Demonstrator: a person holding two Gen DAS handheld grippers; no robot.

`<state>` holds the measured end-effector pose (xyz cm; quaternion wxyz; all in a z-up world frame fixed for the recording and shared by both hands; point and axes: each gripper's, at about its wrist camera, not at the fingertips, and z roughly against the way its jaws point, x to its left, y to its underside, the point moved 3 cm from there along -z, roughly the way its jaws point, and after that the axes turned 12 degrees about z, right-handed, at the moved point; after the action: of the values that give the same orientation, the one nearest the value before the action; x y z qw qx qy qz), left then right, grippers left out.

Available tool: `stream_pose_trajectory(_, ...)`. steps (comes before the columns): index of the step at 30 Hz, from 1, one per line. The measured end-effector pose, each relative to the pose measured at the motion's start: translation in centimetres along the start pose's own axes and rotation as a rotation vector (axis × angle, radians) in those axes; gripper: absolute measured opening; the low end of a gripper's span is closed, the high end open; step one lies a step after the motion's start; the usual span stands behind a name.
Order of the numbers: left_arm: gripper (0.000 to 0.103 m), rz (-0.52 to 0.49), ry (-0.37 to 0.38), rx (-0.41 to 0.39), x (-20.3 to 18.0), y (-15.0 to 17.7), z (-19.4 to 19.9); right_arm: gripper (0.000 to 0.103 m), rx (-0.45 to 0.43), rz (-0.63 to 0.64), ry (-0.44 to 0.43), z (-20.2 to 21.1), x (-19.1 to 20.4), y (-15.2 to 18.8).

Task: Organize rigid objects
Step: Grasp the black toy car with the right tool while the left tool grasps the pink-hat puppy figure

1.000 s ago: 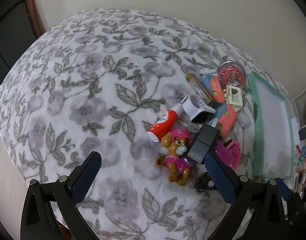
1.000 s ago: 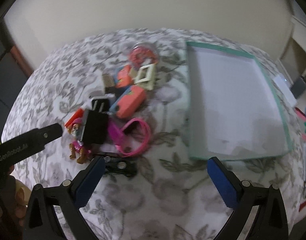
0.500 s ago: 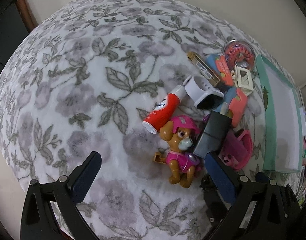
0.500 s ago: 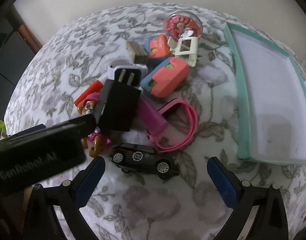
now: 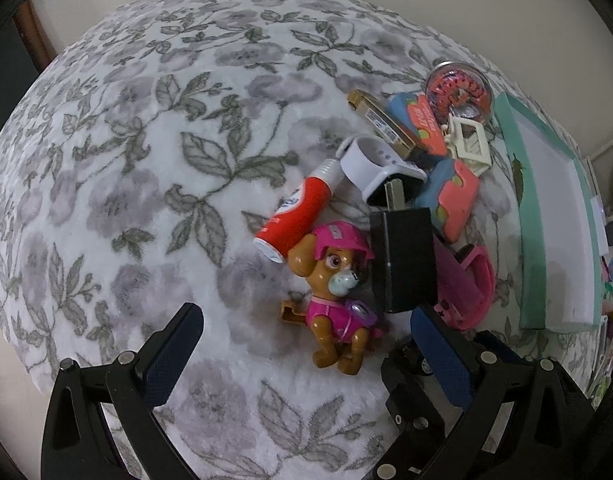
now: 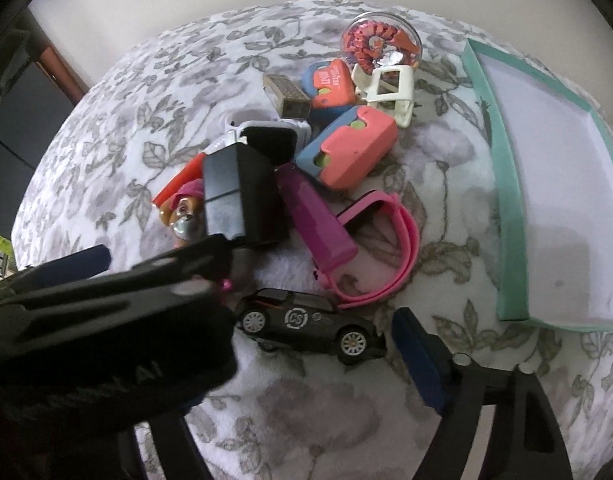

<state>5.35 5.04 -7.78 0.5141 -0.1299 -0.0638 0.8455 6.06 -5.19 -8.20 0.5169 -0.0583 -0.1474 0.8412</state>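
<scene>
A heap of small objects lies on a floral blanket [image 5: 126, 160]. A toy dog in a pink outfit [image 5: 334, 292] lies between the wide-open jaws of my left gripper [image 5: 306, 344], close in front. Beside it are a black plug adapter [image 5: 402, 256], a red and white tube [image 5: 298, 216], a white watch [image 5: 378, 164] and a pink band [image 5: 474, 288]. In the right wrist view a black toy car [image 6: 310, 324] lies just ahead of my open right gripper [image 6: 290, 352]. The left gripper's body hides its left finger. The adapter [image 6: 242, 200] and pink band [image 6: 386, 248] show there too.
A teal-rimmed tray with a white inside [image 6: 506, 208] lies to the right of the heap, and also shows in the left wrist view [image 5: 526, 216]. Two coral and blue cases [image 6: 346, 148], a white clip [image 6: 390, 92] and a clear round box [image 6: 378, 44] lie at the far side.
Both grippers have moved forward and down toward the heap. The left gripper now straddles the toy dog, and its body has come across the right wrist view.
</scene>
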Motion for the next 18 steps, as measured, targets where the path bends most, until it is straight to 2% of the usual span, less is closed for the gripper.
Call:
stream_pose_trajectory(8, 0.103, -0.016, 0.003, 0.023, -0.3, 0.1, -0.7, 0.077, 0.022, -0.008, -0.024, 0.7, -0.7, 1.3)
stream_pose_trajectory(15, 0.102, -0.040, -0.003, 0.037, -0.6, 0.7, -1.4, 0.077, 0.042, -0.104, -0.061, 1.1, -3.3, 2.6)
stream_pose_trajectory(18, 0.090, -0.058, -0.006, 0.041, -1.1, 1.1, -1.8, 0.077, 0.048, -0.130, -0.074, 1.3, -3.9, 2.9)
